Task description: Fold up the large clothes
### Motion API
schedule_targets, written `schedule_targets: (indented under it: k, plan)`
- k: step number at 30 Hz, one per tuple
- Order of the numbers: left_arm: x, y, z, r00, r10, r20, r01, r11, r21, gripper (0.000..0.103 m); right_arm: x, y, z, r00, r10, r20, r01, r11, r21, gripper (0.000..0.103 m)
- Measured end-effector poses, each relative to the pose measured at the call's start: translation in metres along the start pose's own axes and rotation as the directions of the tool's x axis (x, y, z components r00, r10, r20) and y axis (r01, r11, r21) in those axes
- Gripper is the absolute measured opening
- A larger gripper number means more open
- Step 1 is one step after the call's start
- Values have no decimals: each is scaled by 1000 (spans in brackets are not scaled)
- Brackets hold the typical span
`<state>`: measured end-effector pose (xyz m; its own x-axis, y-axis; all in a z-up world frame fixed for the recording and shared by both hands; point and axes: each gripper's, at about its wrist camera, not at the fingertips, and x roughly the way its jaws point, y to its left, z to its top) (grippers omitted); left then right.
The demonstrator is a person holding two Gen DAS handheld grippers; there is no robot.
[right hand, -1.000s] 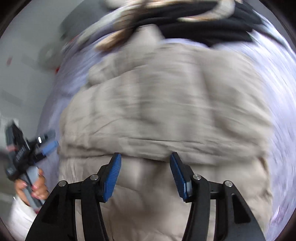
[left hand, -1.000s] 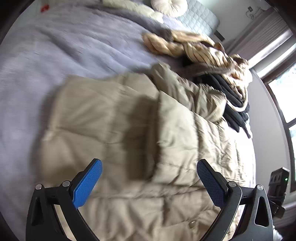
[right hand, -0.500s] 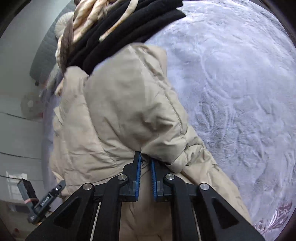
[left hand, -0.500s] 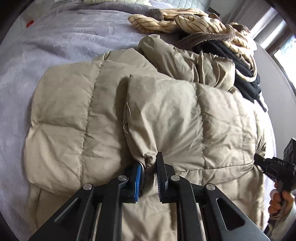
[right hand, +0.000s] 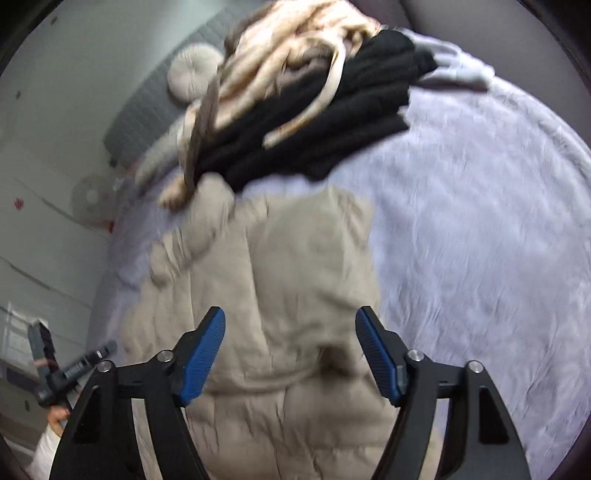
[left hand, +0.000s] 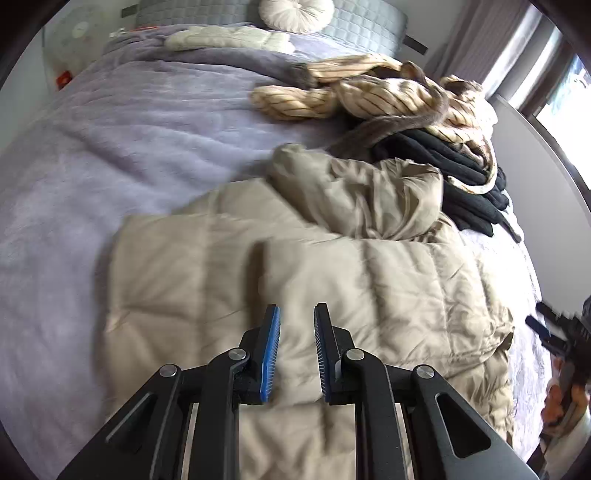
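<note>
A beige quilted puffer jacket (left hand: 388, 280) lies on the bed, one side folded over its middle and its hood bunched at the far end. My left gripper (left hand: 296, 308) is over its near part. The jaws are nearly together, and the folded edge runs up into the narrow gap between them. In the right wrist view the same jacket (right hand: 295, 258) stretches away from me. My right gripper (right hand: 291, 312) hovers above it with the jaws opening wide. Nothing is pressed between its pads (right hand: 203, 354).
The bed is covered by a lavender fleece blanket (left hand: 129, 147). Beyond the jacket is a pile with a cream striped knit (left hand: 388, 96) and black garments (left hand: 461, 173). A round pillow (left hand: 295, 13) rests against the grey headboard (left hand: 362, 26). A window (left hand: 565, 85) is at the right.
My left gripper went from wide open to closed on the jacket's folded edge, then rose. My right gripper pinched the jacket's side, then let go, opened and pulled back.
</note>
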<state>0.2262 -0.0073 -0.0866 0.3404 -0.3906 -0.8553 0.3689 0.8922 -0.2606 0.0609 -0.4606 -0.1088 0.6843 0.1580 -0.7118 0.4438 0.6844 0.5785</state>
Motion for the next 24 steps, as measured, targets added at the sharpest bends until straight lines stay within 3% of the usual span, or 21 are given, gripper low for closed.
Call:
schedule_targets:
  k: [3, 6, 7, 8, 9, 12, 15, 18, 21, 24]
  plan:
    - [33, -12, -3, 999, 32, -33, -32, 999, 10, 20, 30, -38, 29, 994, 104, -19, -97, 970, 223, 76]
    - [54, -7, -15, 994, 79, -74, -80, 997, -3, 20, 81, -64, 39, 970, 233, -74, -182, 891, 415, 76]
    - [56, -5, -17, 994, 77, -72, -78, 997, -13, 20, 97, -72, 38, 962, 256, -93, -183, 861, 474, 68]
    - [58, -3, -18, 994, 78, -71, -79, 997, -20, 20, 108, -73, 38, 955, 278, -107, -186, 839, 512, 52]
    - [59, -2, -18, 994, 80, -72, -82, 996, -26, 20, 118, -71, 38, 940, 318, -127, -206, 822, 530, 21]
    - [63, 3, -19, 992, 98, -81, -100, 995, -19, 20, 106, -36, 56, 962, 237, -135, -190, 938, 291, 15]
    - [71, 1, -19, 992, 97, -81, -98, 995, -8, 20, 115, -32, 61, 983, 25, -181, -6, 994, 107, 14]
    - [76, -5, -20, 991, 102, -82, -102, 995, 7, 20, 128, -40, 60, 978, -94, -188, 105, 993, 51, 15]
    - [76, -10, -20, 988, 129, -86, -127, 992, 27, 20, 109, -34, 56, 983, -120, -141, 132, 988, 82, 16]
    - [76, -9, -20, 988, 124, -89, -122, 992, 26, 20, 73, -16, 42, 990, -68, -125, 74, 996, 49, 16]
